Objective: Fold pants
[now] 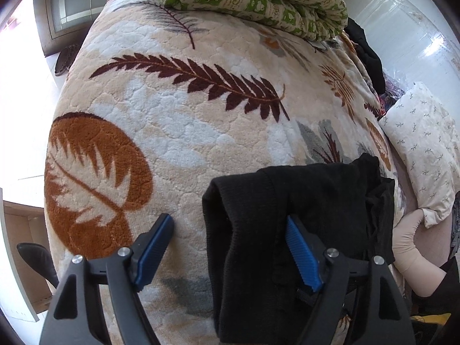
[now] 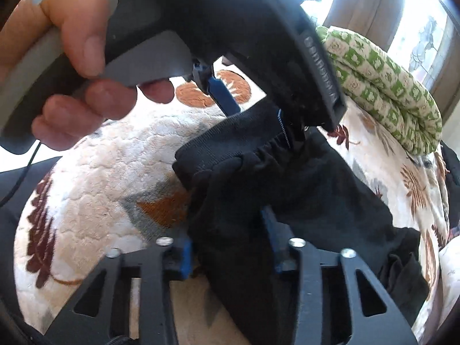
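The black pants [image 1: 287, 215] lie bunched on a leaf-patterned fleece blanket [image 1: 187, 132] that covers the bed. My left gripper [image 1: 230, 220] is open. One blue finger [image 1: 156, 241] rests on the blanket left of the pants, and the other finger [image 1: 302, 256] lies over the cloth. The right wrist view shows that same left gripper [image 2: 258, 123] from behind, held by a hand [image 2: 72, 66], at the gathered waistband [image 2: 267, 146]. My right gripper [image 2: 227, 230] is shut on a fold of the pants [image 2: 235, 258], with black cloth squeezed between its blue pads.
A folded green-and-cream quilt [image 1: 258, 0] sits at the far end of the bed. A pale pillow [image 1: 422, 155] and dark clothes [image 1: 368, 54] lie along the right side. The bed's left edge drops to a bright floor [image 1: 23, 115].
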`<state>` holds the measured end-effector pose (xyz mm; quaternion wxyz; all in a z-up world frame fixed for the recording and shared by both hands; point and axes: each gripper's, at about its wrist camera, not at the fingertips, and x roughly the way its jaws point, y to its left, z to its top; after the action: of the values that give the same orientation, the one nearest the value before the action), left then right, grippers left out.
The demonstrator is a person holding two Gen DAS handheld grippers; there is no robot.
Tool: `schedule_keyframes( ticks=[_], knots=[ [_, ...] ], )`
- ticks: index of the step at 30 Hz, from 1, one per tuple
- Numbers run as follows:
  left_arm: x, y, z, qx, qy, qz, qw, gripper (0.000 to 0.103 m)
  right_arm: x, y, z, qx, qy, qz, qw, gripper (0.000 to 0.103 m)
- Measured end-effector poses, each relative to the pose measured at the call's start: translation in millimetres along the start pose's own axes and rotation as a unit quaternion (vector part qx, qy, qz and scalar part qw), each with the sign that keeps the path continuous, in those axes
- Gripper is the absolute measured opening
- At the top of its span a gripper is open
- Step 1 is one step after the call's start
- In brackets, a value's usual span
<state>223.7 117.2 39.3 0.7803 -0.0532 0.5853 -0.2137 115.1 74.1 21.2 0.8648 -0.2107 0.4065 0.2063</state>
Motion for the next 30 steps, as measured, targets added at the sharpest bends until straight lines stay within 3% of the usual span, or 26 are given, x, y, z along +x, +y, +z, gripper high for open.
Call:
schedule_keyframes(
  ticks=[1, 3, 11, 13, 14, 20, 22, 24, 30],
  knots=[
    [-2.0, 2.6, -0.2, -0.008, -0.001, -0.005, 1.0, 0.081, -6.2, -3.1, 0.4, 0.005, -0.005, 0.009, 1.0, 0.019],
    [-5.5, 9.5, 0.0, -0.027, -0.002, -0.014, 0.9995, 0.082, -15.7, -8.9, 1.2, 0.014, -0.012, 0.02, 1.0, 0.016],
    [-4.8, 12.4, -1.5, -0.082, -0.002, -0.059, 0.9949, 0.083, -24.3, -26.5, 5.6, 0.06, -0.017, 0.062, 0.996, 0.014],
    [-4.7, 7.0, -1.8, -0.09, -0.007, -0.07, 0.9935, 0.074, -24.3, -28.5, 6.1, 0.063, -0.02, 0.062, 0.996, 0.014],
    [-4.1, 2.8, -2.1, -0.095, -0.006, -0.076, 0.9926, 0.063, -25.2, -29.8, 5.7, 0.066, -0.022, 0.063, 0.996, 0.014],
    [-11.8, -7.7, -2.7, -0.099, -0.016, -0.064, 0.9929, 0.054, -38.2, -31.7, 2.7, 0.074, -0.034, 0.061, 0.995, 0.013],
    [-16.4, -7.7, -3.6, -0.102, -0.02, -0.063, 0.9925, 0.047, -41.4, -30.9, 1.8, 0.075, -0.035, 0.06, 0.995, 0.013],
    [-20.1, -8.7, -4.5, -0.104, -0.025, -0.059, 0.9926, 0.033, -44.6, -29.5, 1.2, 0.075, -0.037, 0.06, 0.995, 0.013],
    [-30.6, -26.0, -10.1, -0.071, -0.05, -0.014, 0.9961, 0.027, -51.4, -28.2, -1.4, 0.076, -0.04, 0.056, 0.995, 0.012]
  ],
)
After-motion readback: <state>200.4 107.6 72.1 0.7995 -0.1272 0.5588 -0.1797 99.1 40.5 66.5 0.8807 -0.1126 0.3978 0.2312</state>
